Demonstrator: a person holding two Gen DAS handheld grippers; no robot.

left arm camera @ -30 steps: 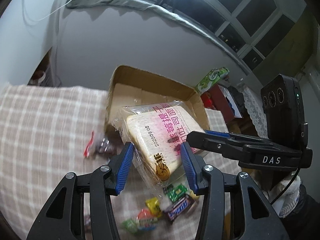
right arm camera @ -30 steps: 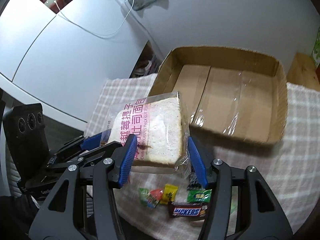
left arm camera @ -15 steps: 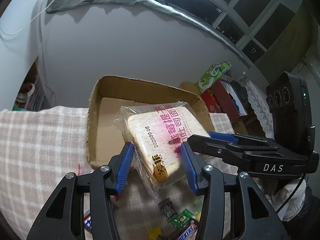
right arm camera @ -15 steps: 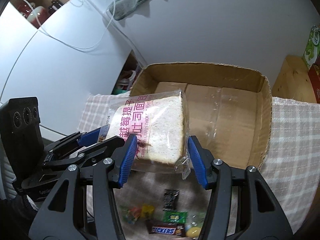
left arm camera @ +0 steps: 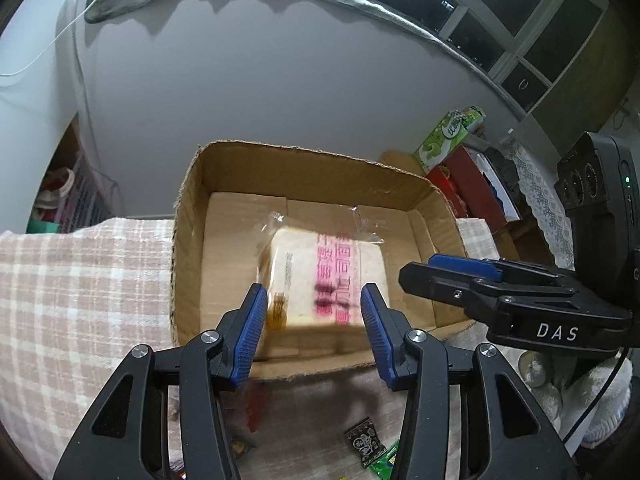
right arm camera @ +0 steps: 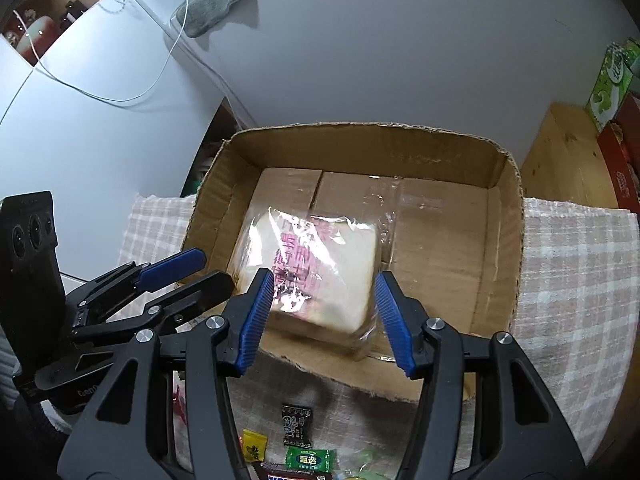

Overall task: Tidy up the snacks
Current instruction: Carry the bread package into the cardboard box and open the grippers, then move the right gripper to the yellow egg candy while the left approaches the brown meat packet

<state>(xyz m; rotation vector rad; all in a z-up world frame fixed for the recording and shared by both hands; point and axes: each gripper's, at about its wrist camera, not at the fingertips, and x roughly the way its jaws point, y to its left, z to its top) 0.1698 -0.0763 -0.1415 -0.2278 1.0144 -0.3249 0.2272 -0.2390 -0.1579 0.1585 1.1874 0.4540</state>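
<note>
bread pack (left arm camera: 320, 280): clear bag of sliced white bread with pink print; lies in the cardboard box (left arm camera: 188, 216), ahead of and beyond both pairs of jaws; motion-blurred in both views; a second ago it hung between the blue pads outside the box, above the loose sweets
left gripper (left arm camera: 312, 328): jaws apart; the pack shows in the gap but past the pads, no pad pressing it; earlier the pads stood against the pack's sides
right gripper (right arm camera: 324, 316): jaws apart, pack beyond the tips, not clamped; in the left view it sits to the right of the left jaws, over the box's near right corner
cardboard box: open top, taped floor; earlier off ahead and partly covered by the pack, now filling the view just past both jaws
small sweets (right arm camera: 308, 460): wrapped pieces on the checked cloth (right arm camera: 576, 280), below and behind the jaws, nearer the frame's lower edge than before
green carton (left arm camera: 448, 136): far right, beyond the box
</note>
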